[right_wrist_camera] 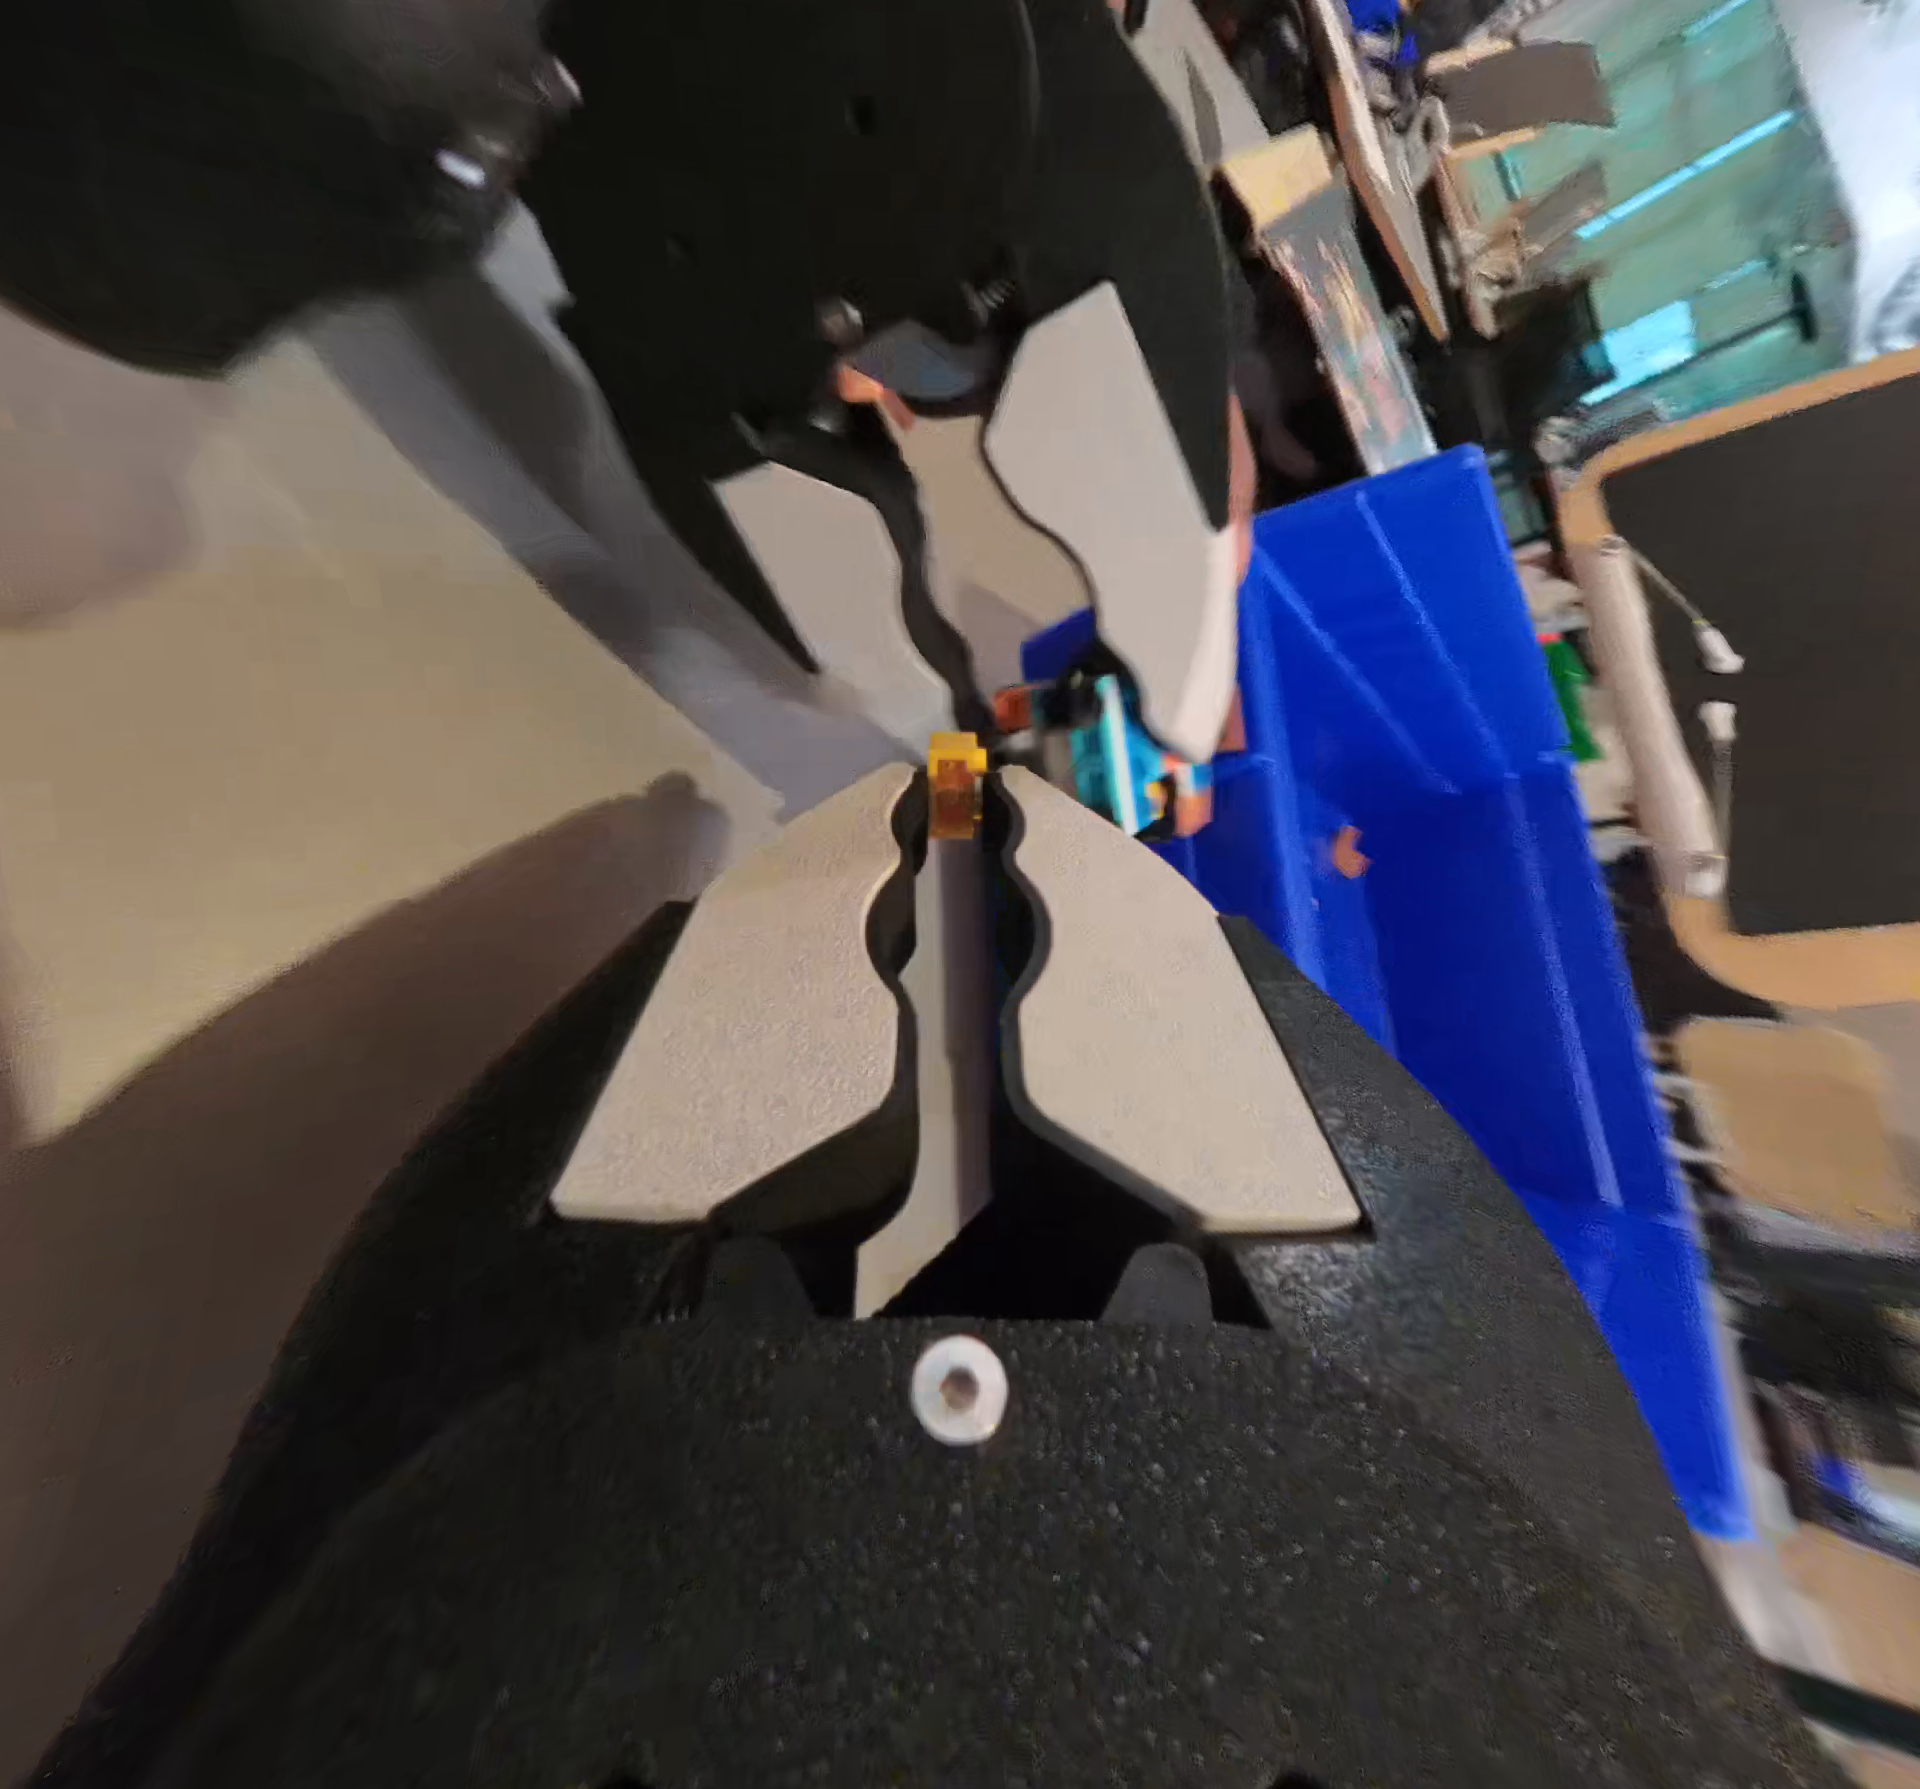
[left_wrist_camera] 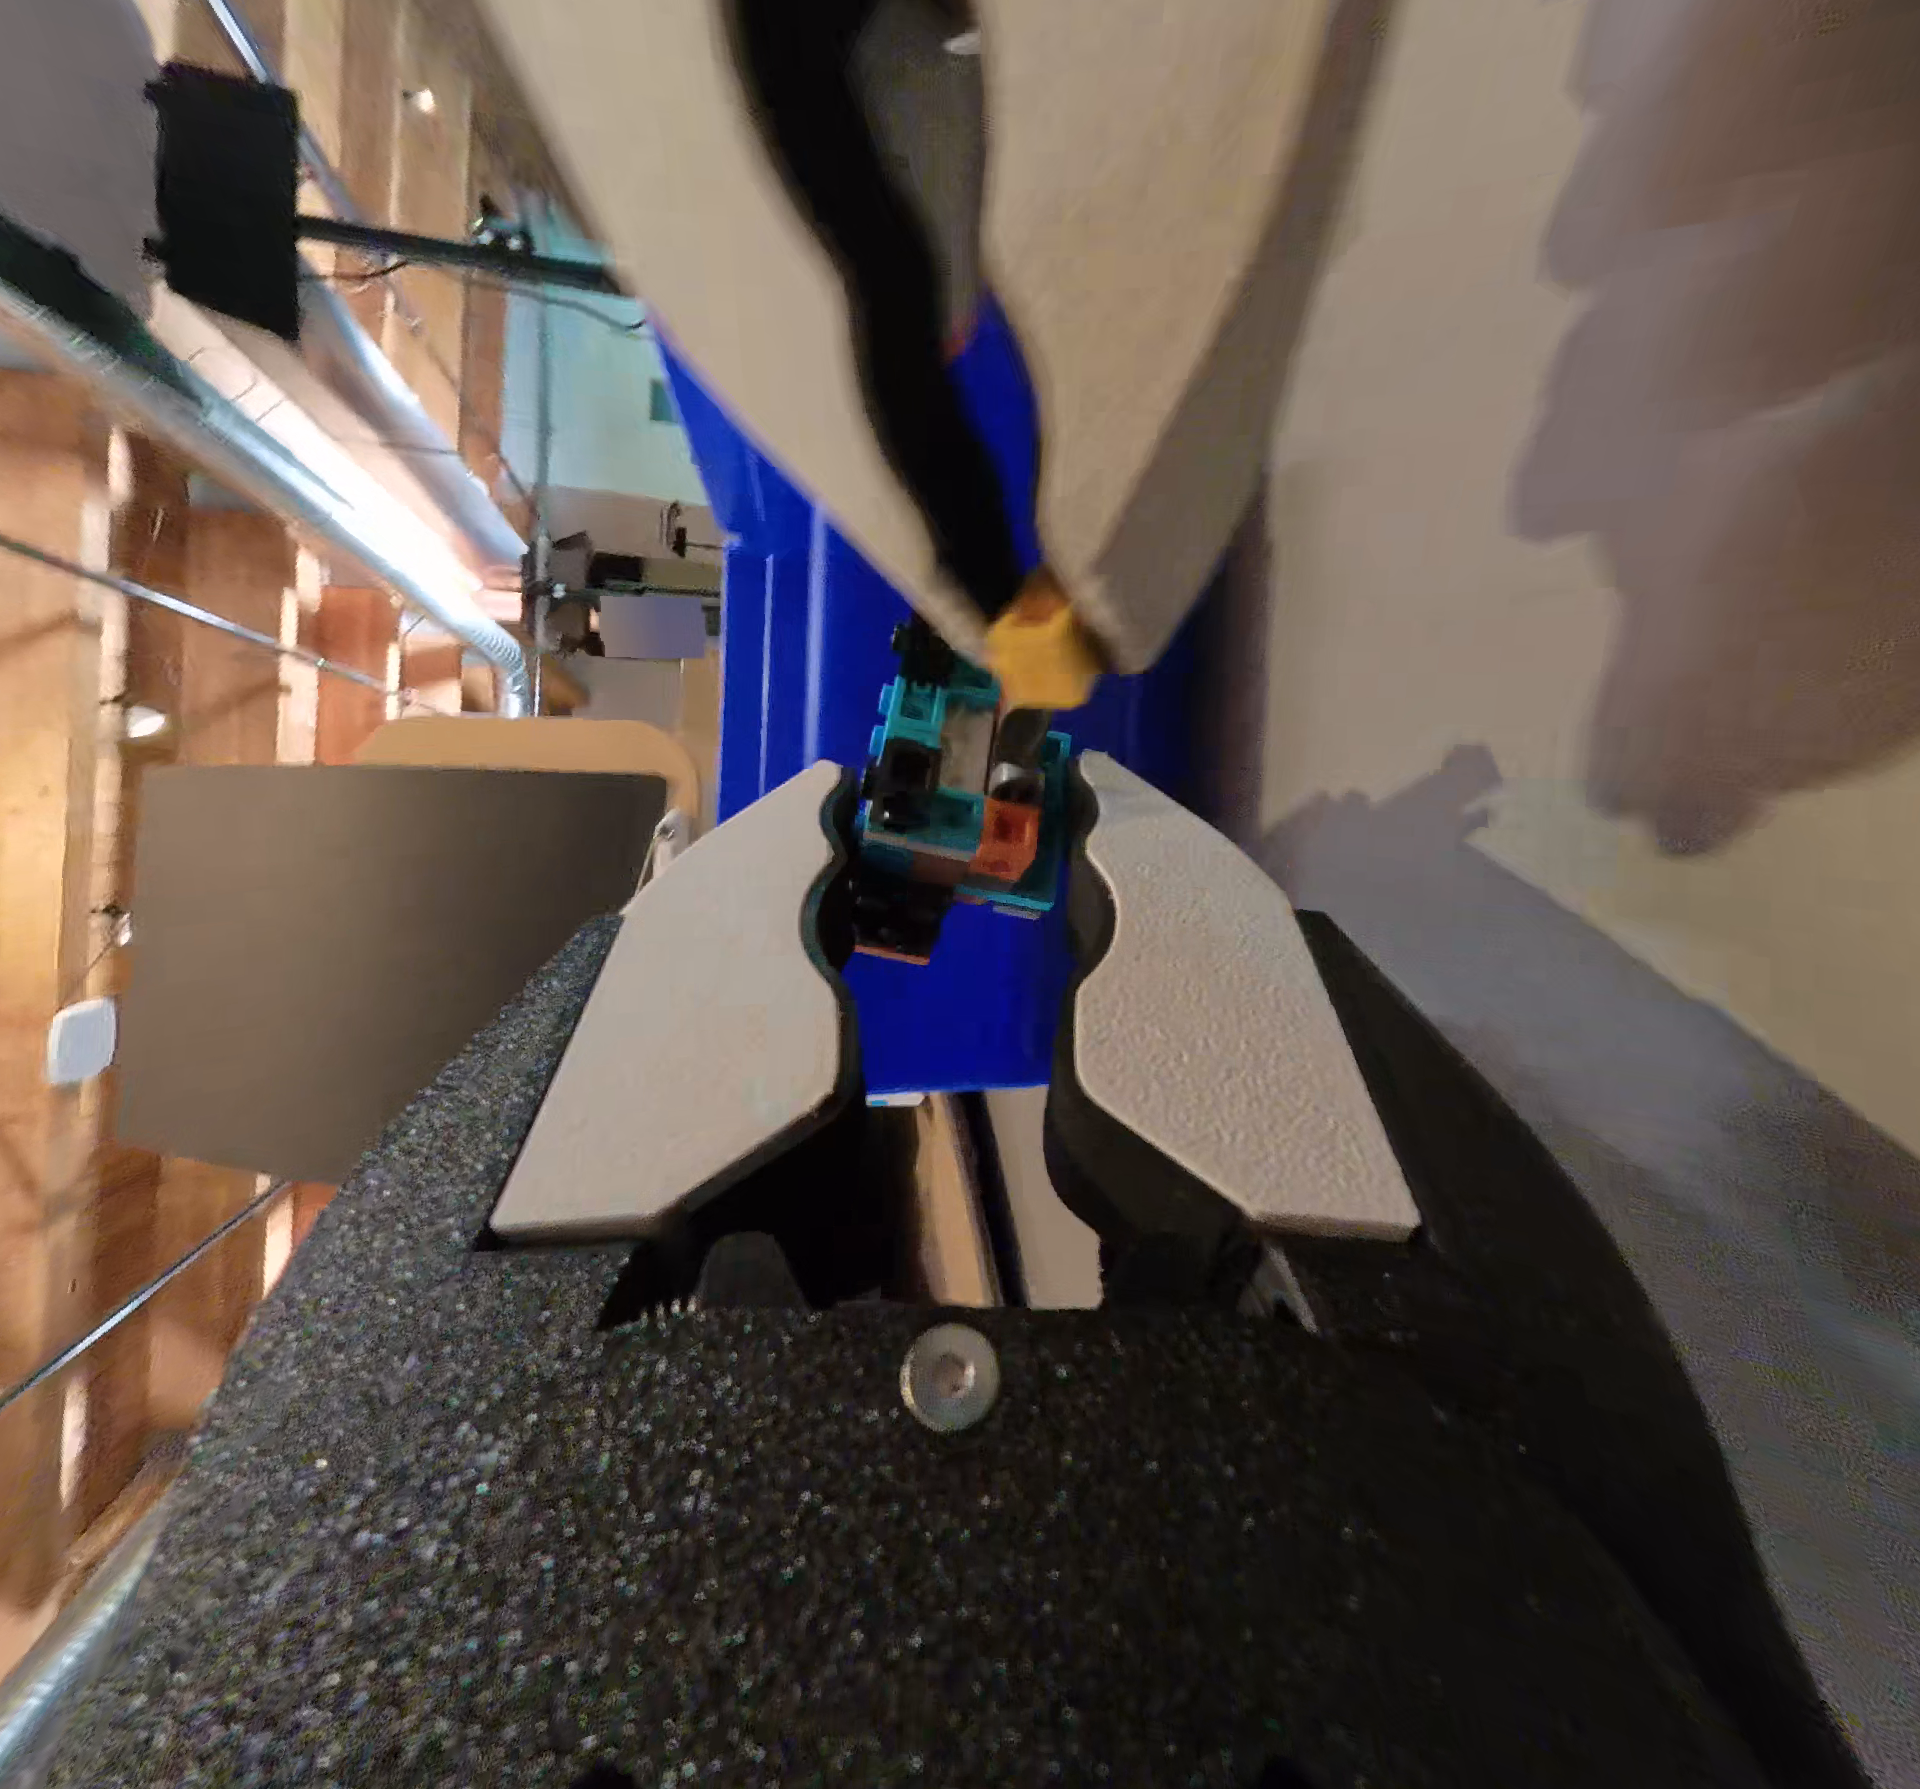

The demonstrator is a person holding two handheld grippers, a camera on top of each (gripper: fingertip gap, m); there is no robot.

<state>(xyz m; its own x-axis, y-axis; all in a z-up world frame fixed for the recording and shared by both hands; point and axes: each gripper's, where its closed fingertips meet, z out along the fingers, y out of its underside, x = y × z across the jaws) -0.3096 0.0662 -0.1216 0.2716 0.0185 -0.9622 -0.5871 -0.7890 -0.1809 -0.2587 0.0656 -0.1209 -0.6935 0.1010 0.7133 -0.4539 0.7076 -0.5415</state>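
The left tool had its two grey fingers closed on a small brick-built assembly of teal, black, grey and orange pieces, gripped by its sides near the fingertips and held up in the air in front of a blue plastic bin. The right tool was pinched nearly shut on a small translucent yellow brick, caught only at the very tips. In the left wrist view that yellow brick sat just beside the top end of the assembly, touching it or nearly so; the blur left that unclear. Both pieces looked light, rigid and smooth, hard plastic that would slip rather than give, so a squeeze across flat opposite faces seemed the safest hold. The assembly looked likely to come apart at its joints if it were twisted or pressed off-axis, and the tiny yellow brick could probably pivot or pop out of so shallow a pinch. Beyond the tools lay a pale worktop, with the blue bin to one side and cluttered shelving further off.
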